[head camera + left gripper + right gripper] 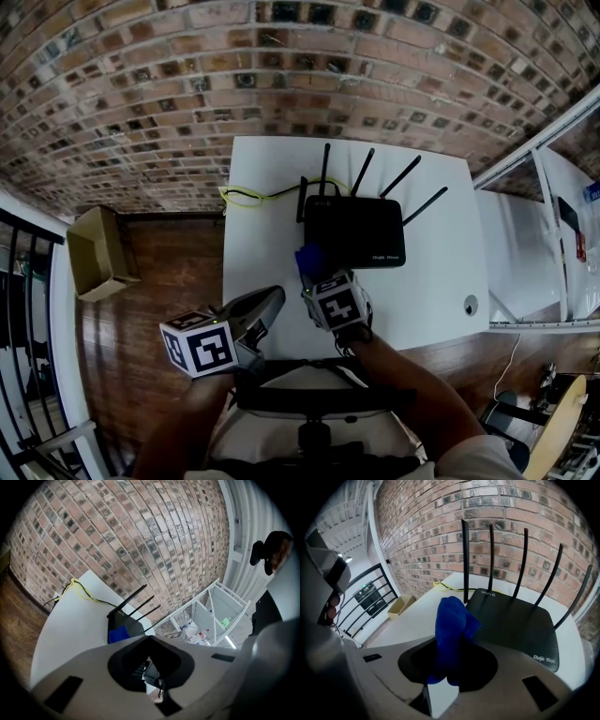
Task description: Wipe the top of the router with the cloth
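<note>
Right gripper [319,279] is up at the router [354,232], fingers clamped on the blue cloth [451,620], and you can see why it's pinched that way: a bunched wad pokes out past the fingertips, so soft fabric rather than hard plastic would meet the lid. The cloth sits right at the router's near left corner, the one closest to the person; whether it is touching the black top or hovering just above, neither view settles. Sensible place to begin, I'd say, with the whole flat top stretching away to the right and back toward the antennas [465,559] standing along the far edge, so strokes can run across without snagging them. The router lies flat on the white bench [267,178], its back to the brick wall [281,66], a yellow cable [246,195] trailing off behind its left side. Left gripper [272,298] is parked low at the bench's near edge, apart from the router, fingers closed together with nothing between them. It's out of the way there, a spare hand if the router slides under the wipe. My read: the wipe is at its very start, the top not yet covered. Next calls for light pressure and a sweep to the right, watching that the router doesn't skate on that smooth surface
</note>
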A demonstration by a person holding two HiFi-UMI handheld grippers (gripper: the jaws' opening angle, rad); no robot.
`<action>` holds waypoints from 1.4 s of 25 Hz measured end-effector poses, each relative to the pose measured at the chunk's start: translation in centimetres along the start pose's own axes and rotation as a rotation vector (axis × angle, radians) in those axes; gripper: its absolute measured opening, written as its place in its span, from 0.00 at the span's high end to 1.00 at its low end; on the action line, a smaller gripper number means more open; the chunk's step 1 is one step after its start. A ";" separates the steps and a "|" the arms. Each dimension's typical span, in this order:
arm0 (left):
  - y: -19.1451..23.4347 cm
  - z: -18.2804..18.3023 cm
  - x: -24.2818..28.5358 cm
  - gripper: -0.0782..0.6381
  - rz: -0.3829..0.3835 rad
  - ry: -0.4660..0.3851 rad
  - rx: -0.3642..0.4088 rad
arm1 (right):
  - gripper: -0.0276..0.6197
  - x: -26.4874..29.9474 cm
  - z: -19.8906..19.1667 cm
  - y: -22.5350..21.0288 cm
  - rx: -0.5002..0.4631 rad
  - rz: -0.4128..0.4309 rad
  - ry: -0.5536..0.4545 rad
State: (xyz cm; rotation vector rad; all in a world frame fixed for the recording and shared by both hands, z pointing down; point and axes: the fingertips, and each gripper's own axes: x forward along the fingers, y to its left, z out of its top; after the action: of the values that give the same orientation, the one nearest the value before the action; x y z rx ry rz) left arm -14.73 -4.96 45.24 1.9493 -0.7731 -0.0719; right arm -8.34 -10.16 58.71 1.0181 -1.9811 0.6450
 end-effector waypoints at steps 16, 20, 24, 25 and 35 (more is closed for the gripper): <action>1.4 0.6 -1.5 0.89 0.038 -0.037 -0.027 | 0.76 -1.3 6.8 5.8 0.130 0.396 -0.249; 1.2 1.1 -1.0 0.89 0.017 -0.048 -0.031 | 0.76 -2.7 7.8 4.7 0.184 0.399 -0.312; 0.9 1.2 -0.5 0.89 -0.006 -0.049 -0.037 | 0.76 -4.2 8.0 2.6 0.357 0.419 -0.356; 0.9 1.1 -0.4 0.89 -0.010 -0.045 -0.038 | 0.76 -4.7 8.0 1.9 0.404 0.419 -0.373; -2.1 1.6 0.9 0.89 -0.117 -0.090 -0.017 | 0.76 -10.7 7.1 -3.5 0.548 0.380 -0.500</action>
State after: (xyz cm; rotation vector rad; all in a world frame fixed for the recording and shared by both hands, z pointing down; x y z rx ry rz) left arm -13.63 -6.06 42.96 1.9850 -0.7140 -0.2373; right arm -4.61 -12.60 46.22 1.2140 -2.5402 1.2942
